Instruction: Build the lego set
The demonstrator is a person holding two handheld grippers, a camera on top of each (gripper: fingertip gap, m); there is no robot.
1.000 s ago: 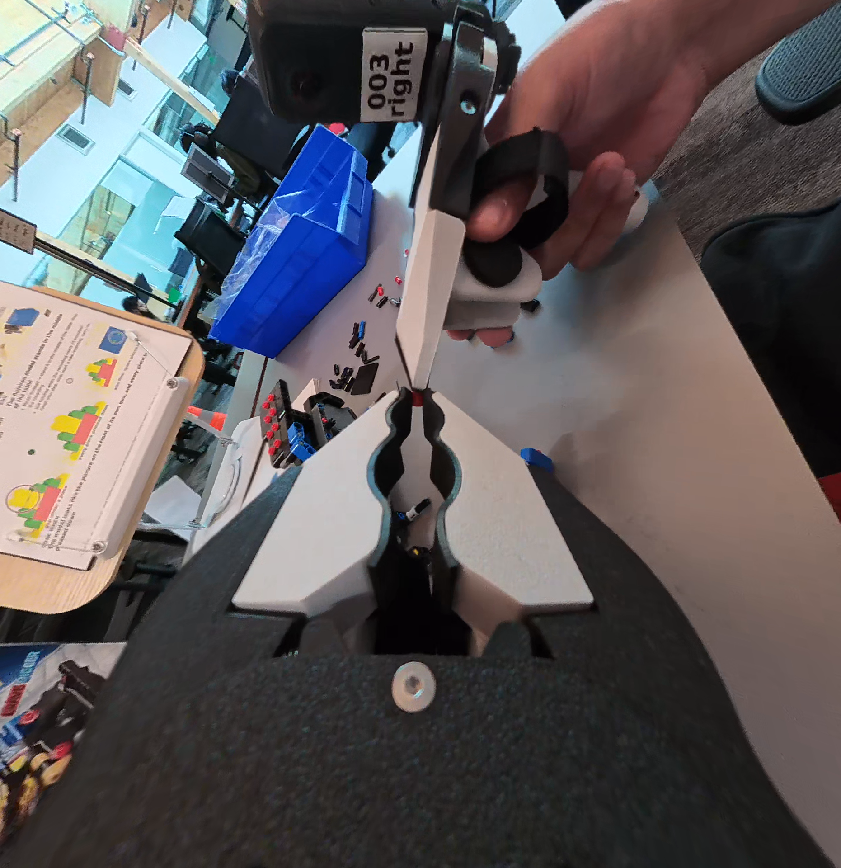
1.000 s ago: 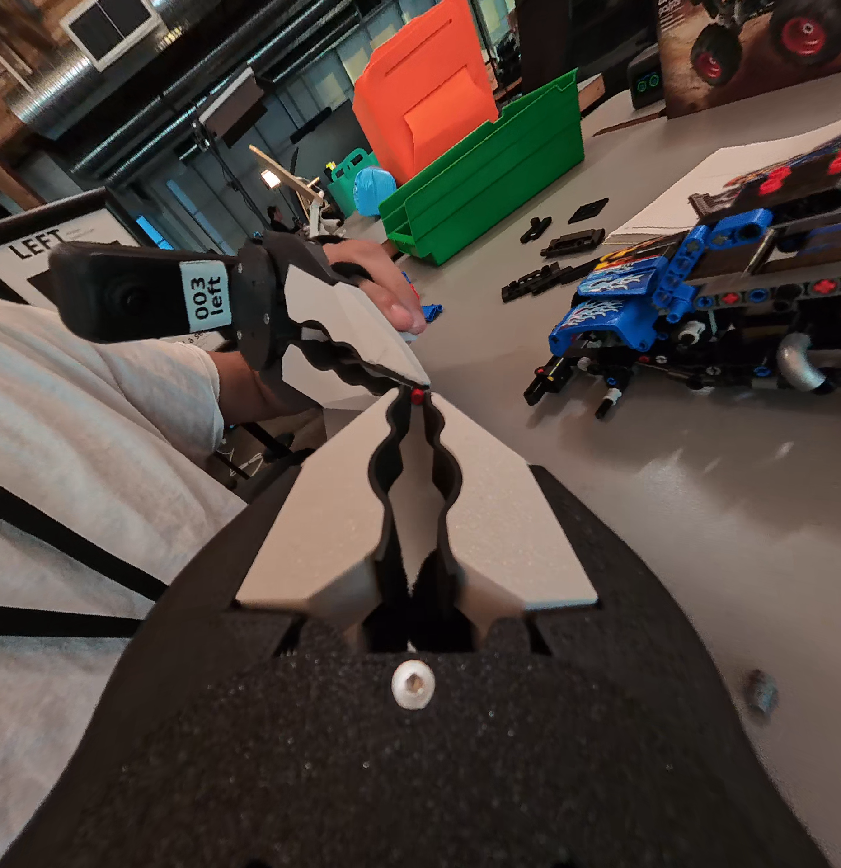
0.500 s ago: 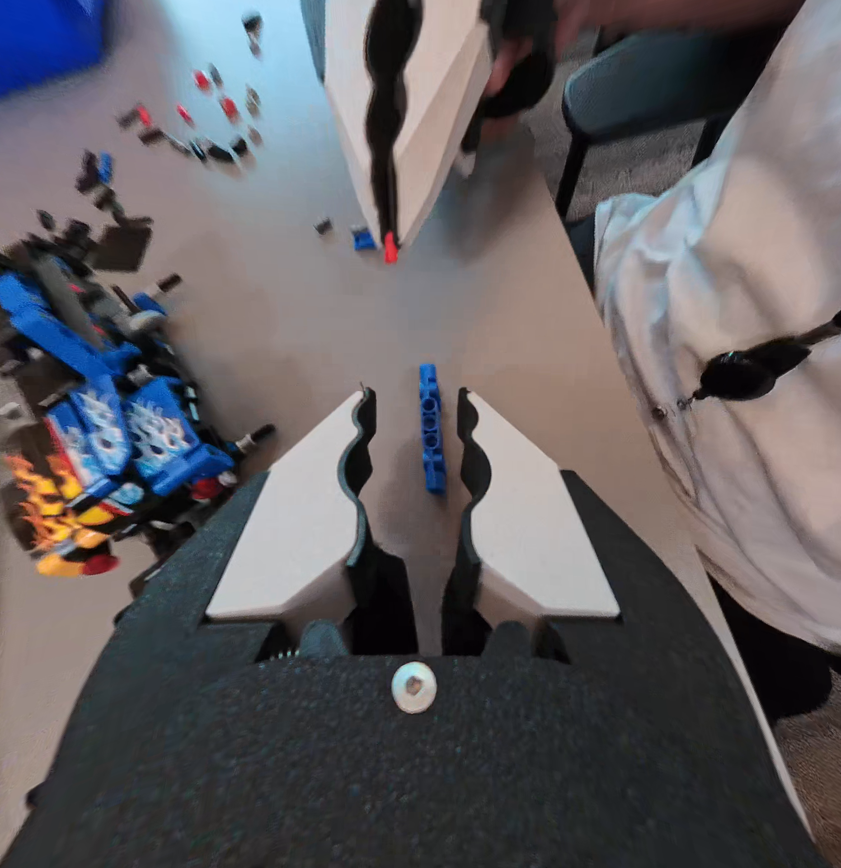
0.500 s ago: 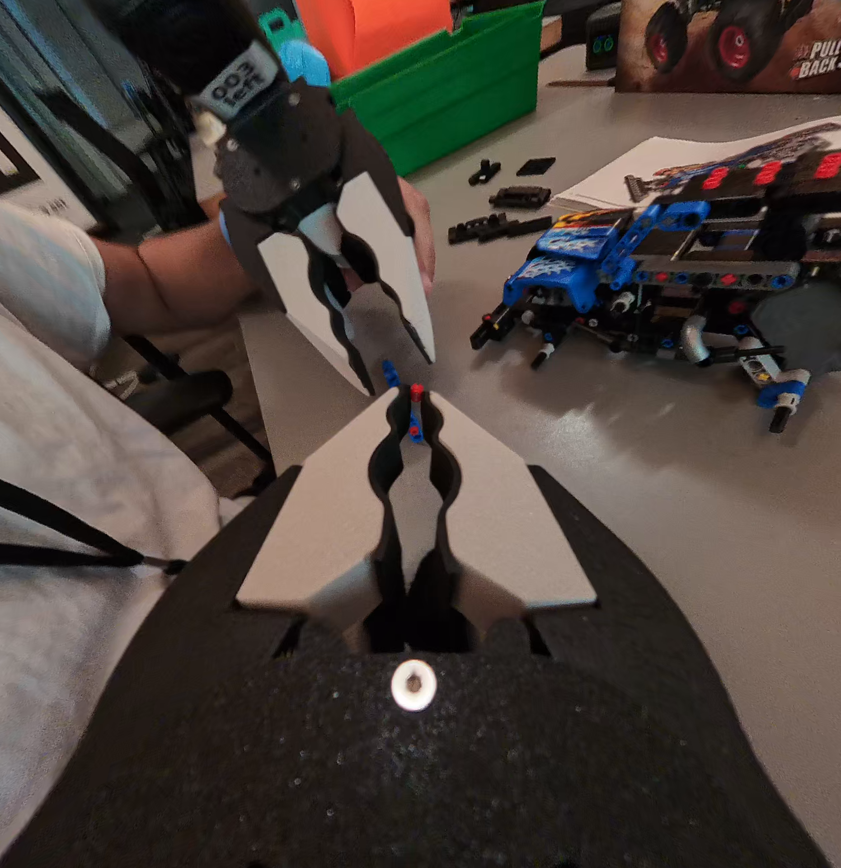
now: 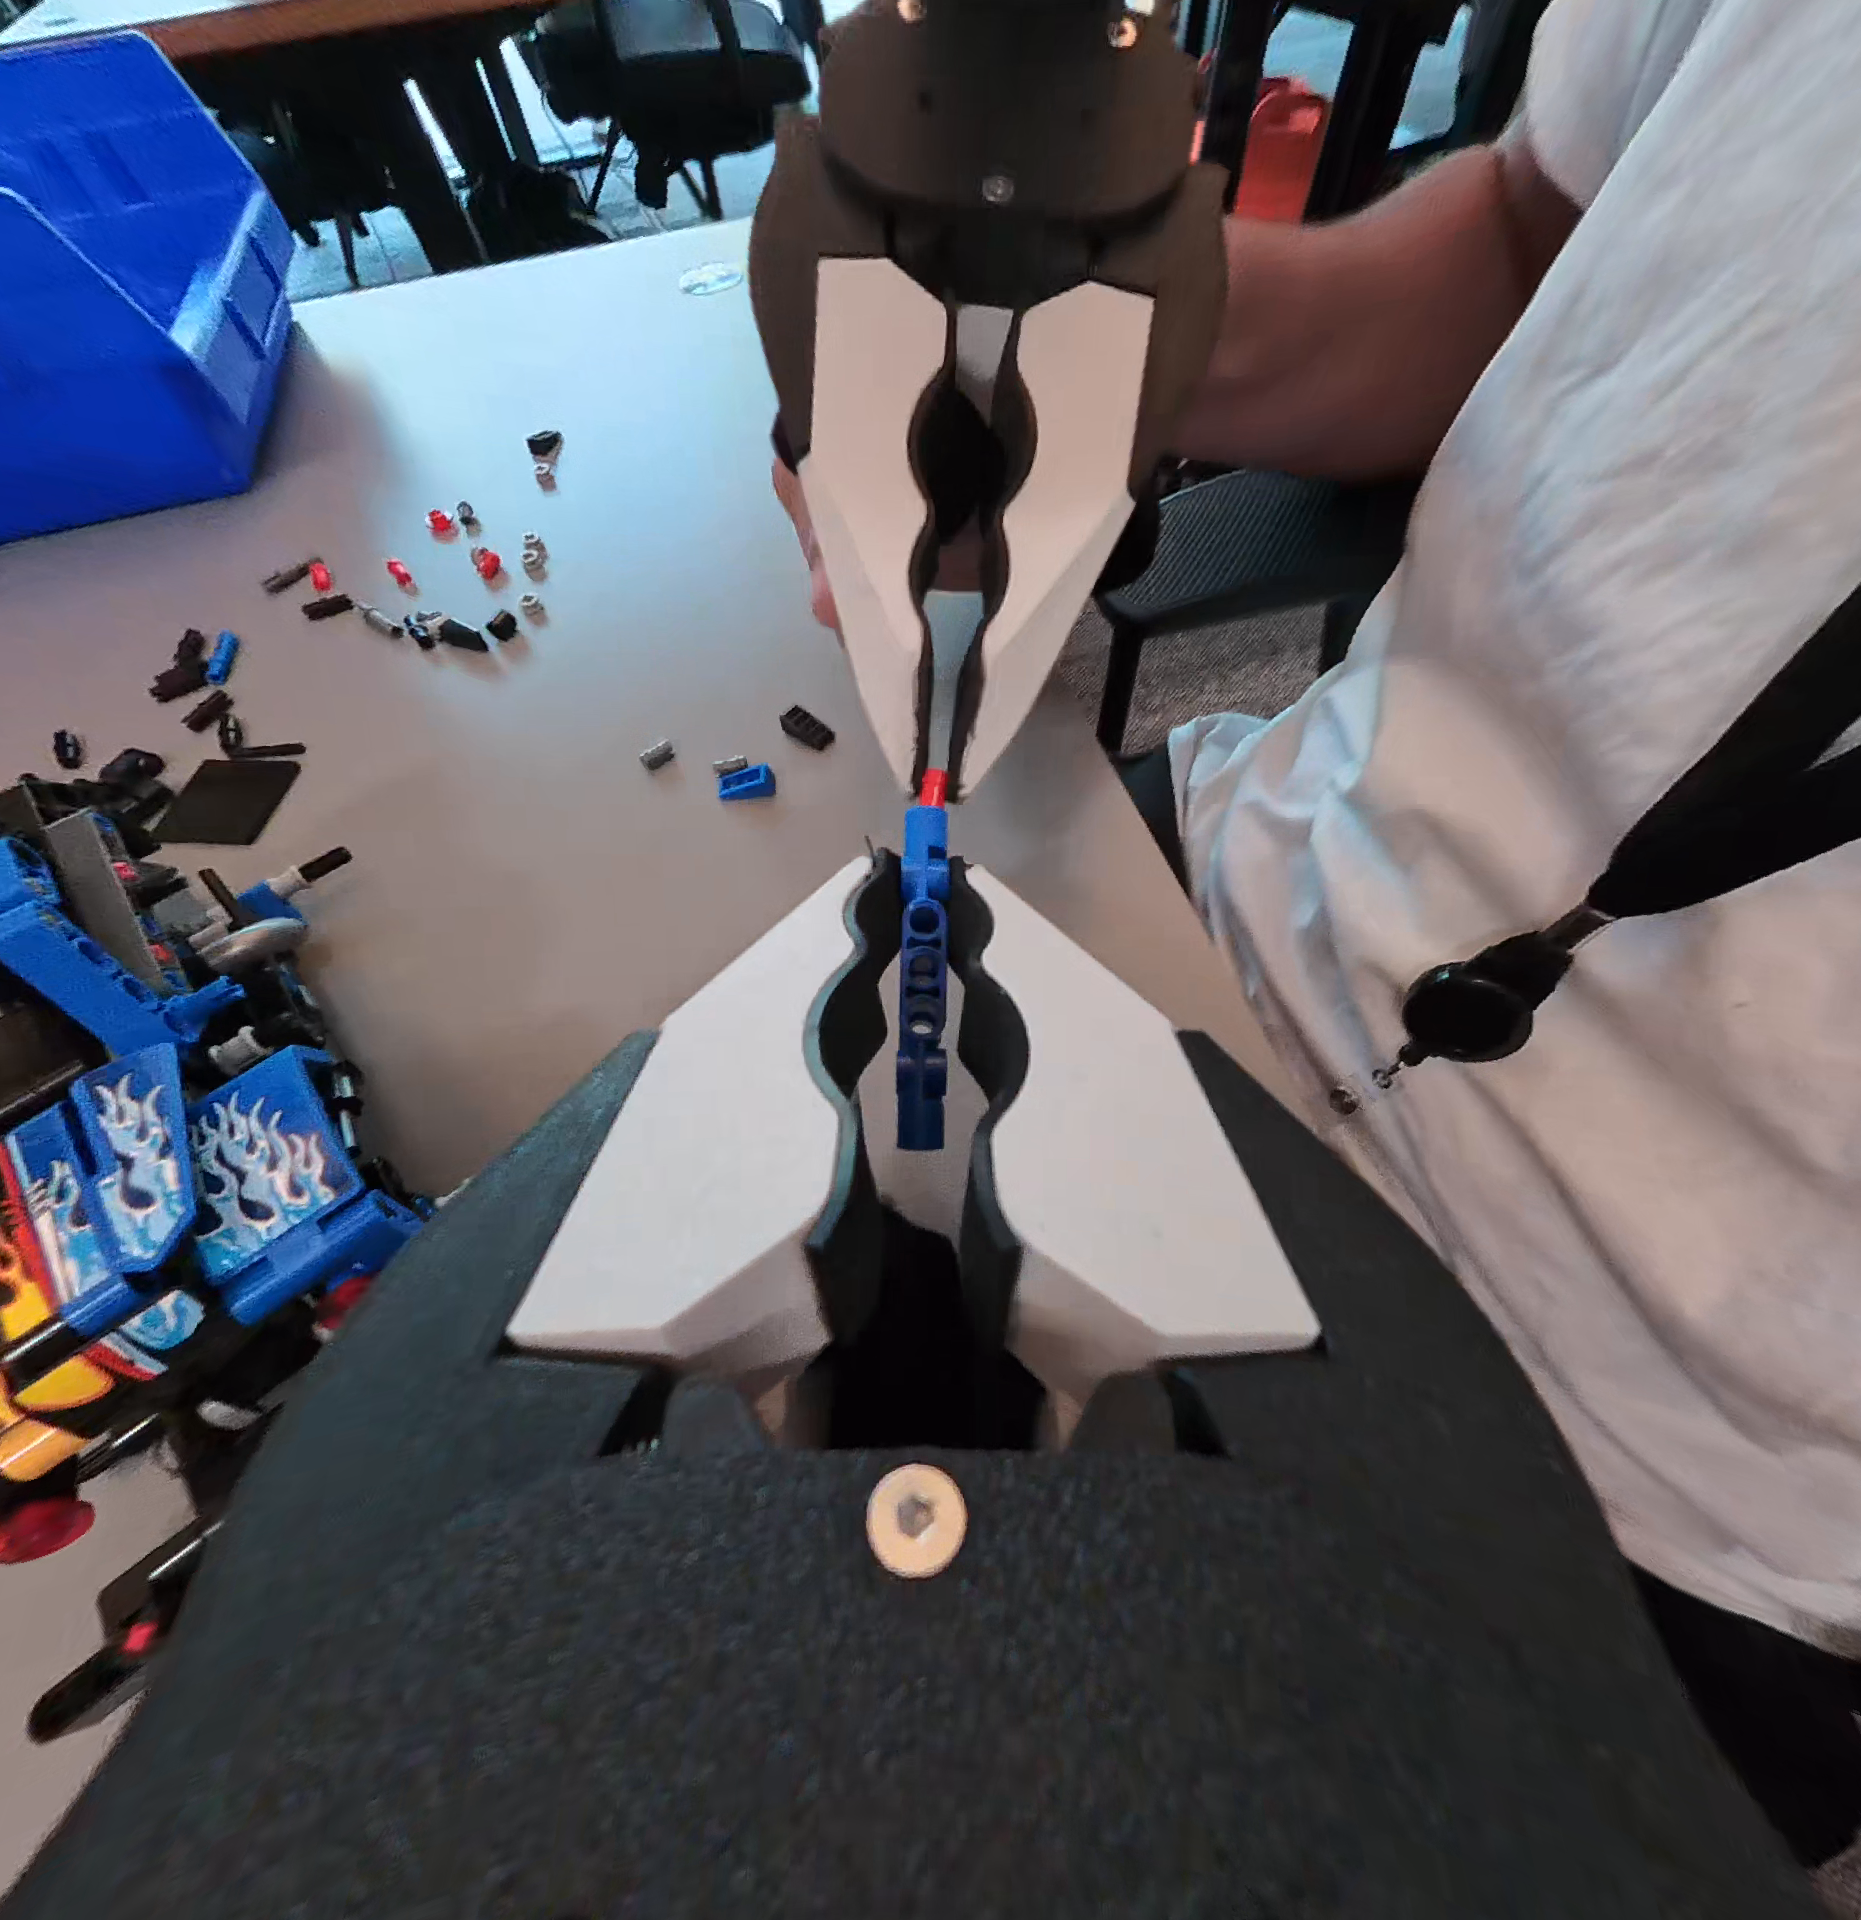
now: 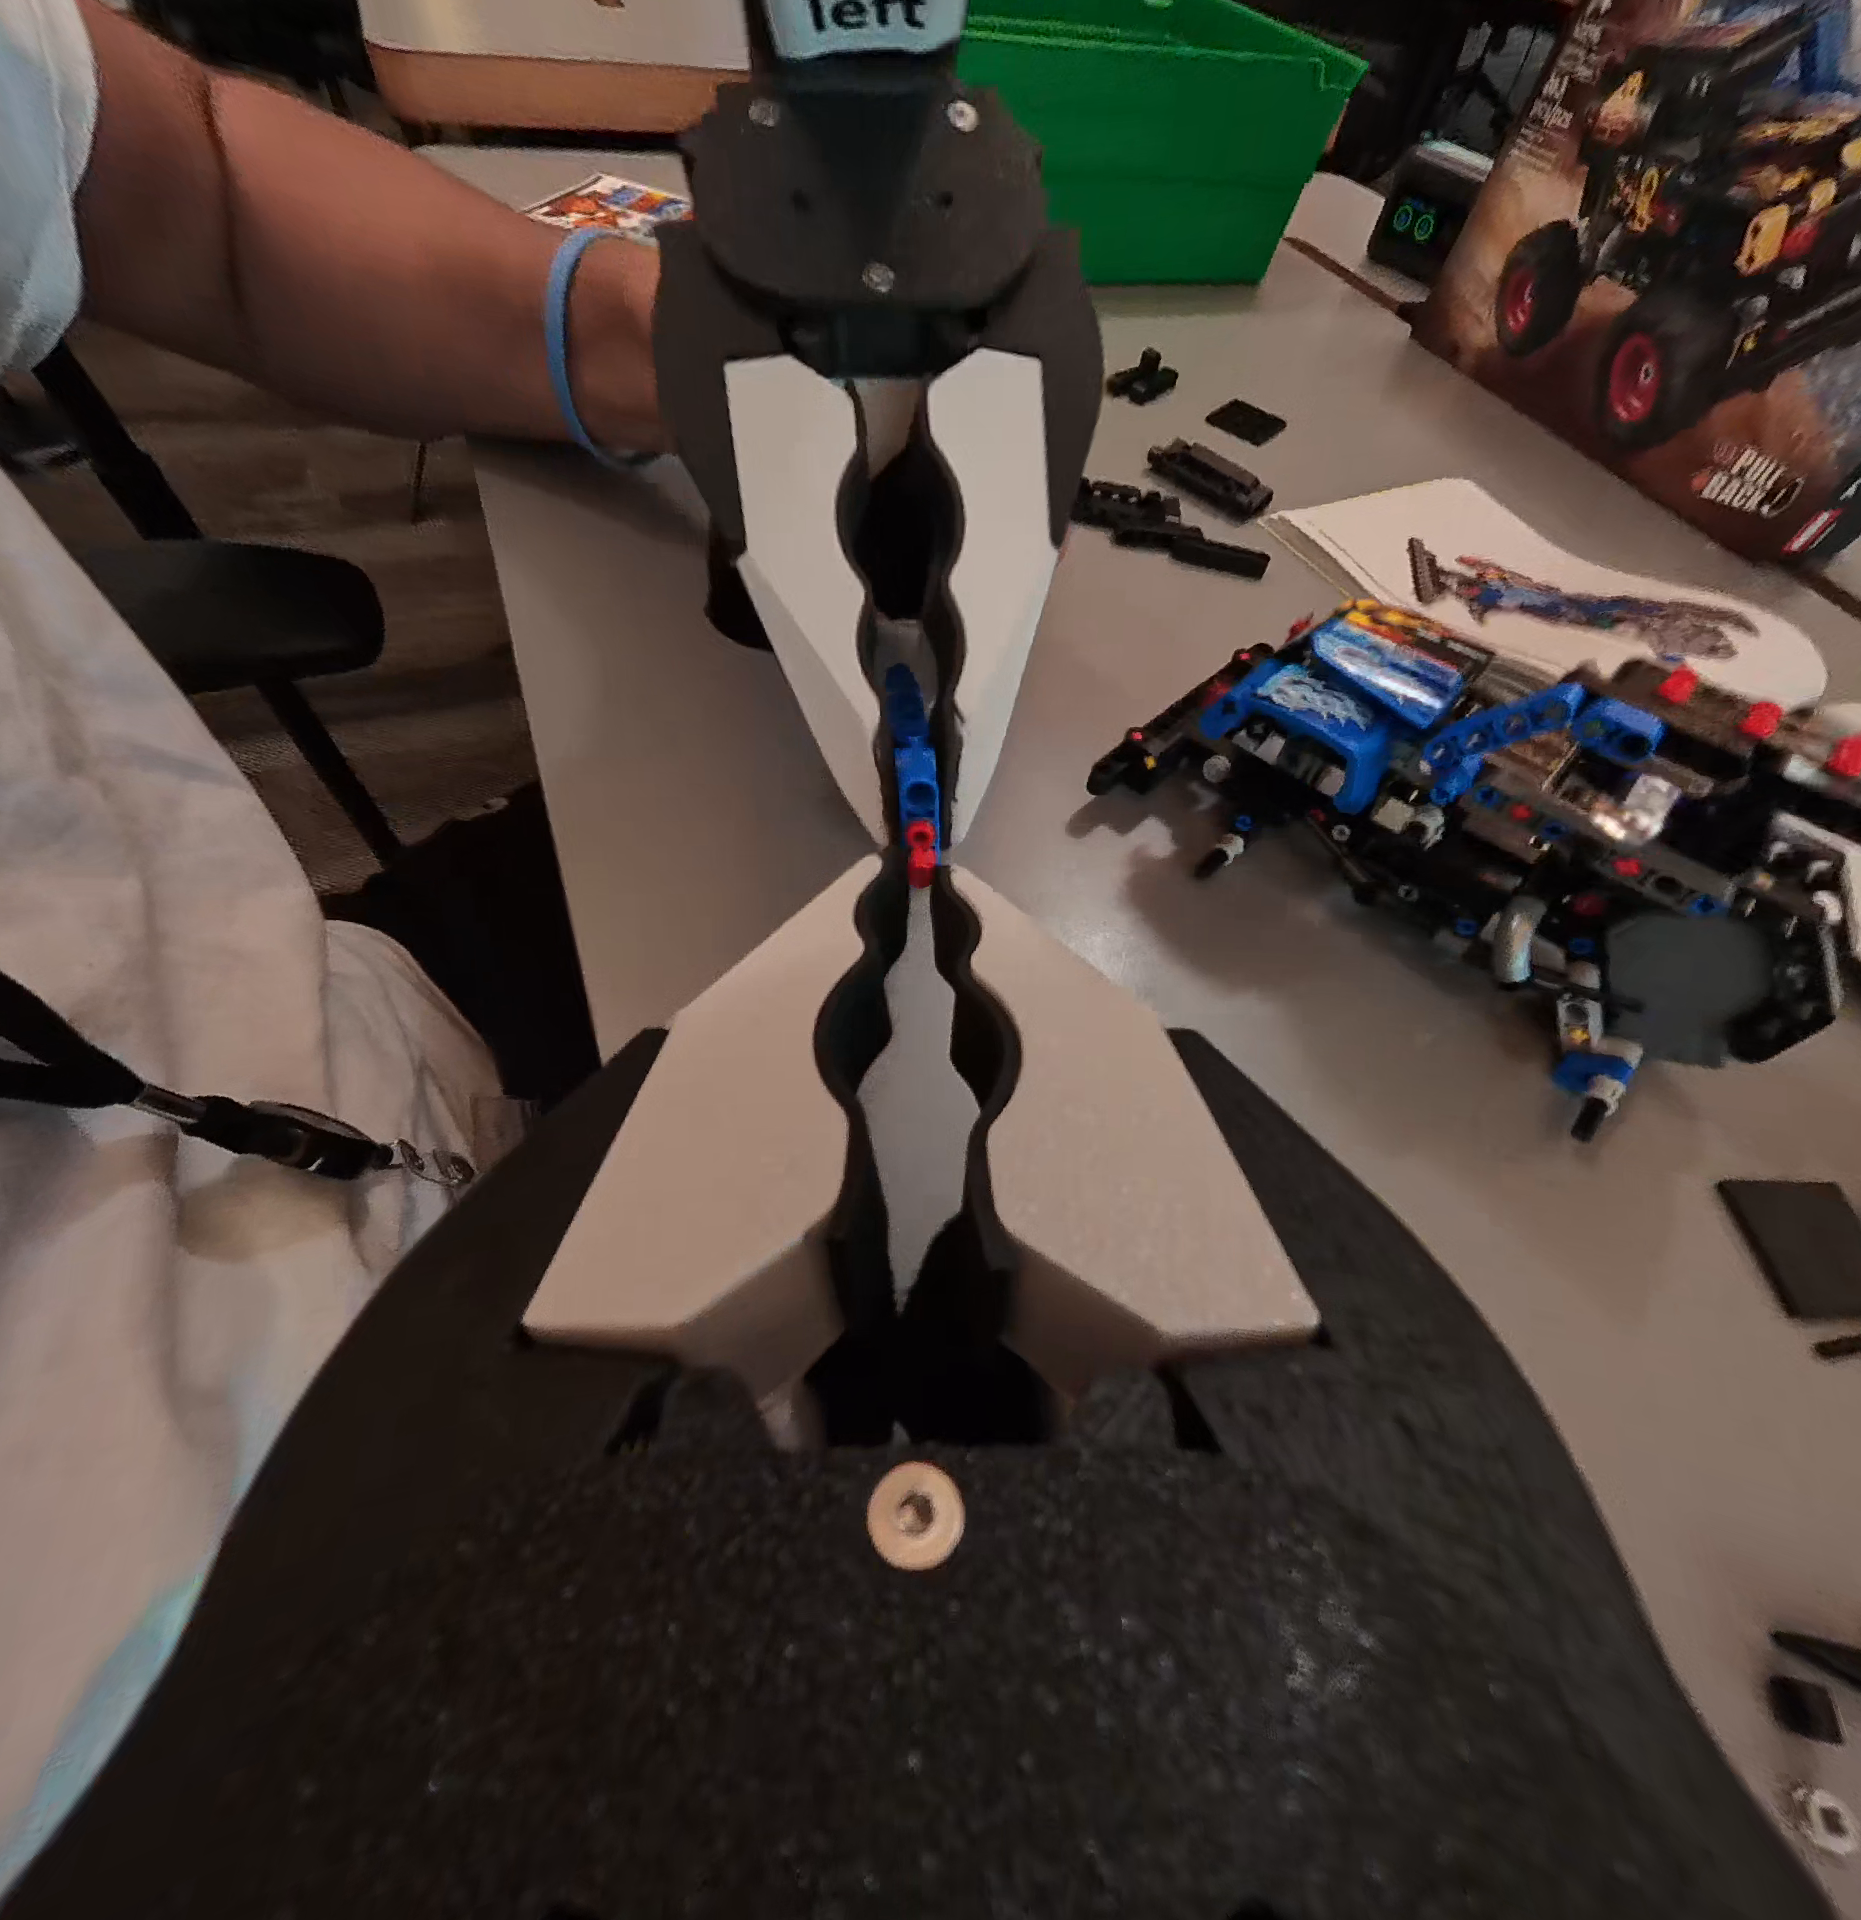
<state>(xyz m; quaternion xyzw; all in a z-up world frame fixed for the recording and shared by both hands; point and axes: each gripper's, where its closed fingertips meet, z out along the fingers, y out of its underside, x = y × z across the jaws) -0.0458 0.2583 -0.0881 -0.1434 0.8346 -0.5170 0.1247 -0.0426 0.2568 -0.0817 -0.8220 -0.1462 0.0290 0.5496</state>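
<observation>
While the two grippers meet tip to tip above the grey table (image 5: pixel 552 343), the left gripper (image 5: pixel 918 868) is clamped on a blue beam (image 5: pixel 921 977), which runs lengthwise between its fingers with its front end poking out past the tips. Half a second ago that beam lay flat on the table between the same fingers, which were spread wide; now they have closed on it and lifted it. The right gripper (image 6: pixel 921 878) is pinched shut on a small red pin (image 6: pixel 919 852), just as it was in both earlier moments. Back then the pin hung well apart from the beam; now it touches the beam's front end, and in the right wrist view its red tip sits at the beam's last hole (image 6: pixel 915 800). Whether the pin is pushed fully in cannot be told.

The half-built blue truck (image 6: pixel 1508 800) with flame panels lies on the table to the right of the beam in the right wrist view, well apart from it. Beyond the truck are the open booklet (image 6: pixel 1528 561) and the picture box (image 6: pixel 1674 239); a green bin (image 6: pixel 1154 135) stands farther back. In the left wrist view, loose small pieces (image 5: pixel 458 582) are scattered beyond the truck, near a blue bin (image 5: pixel 115 291).
</observation>
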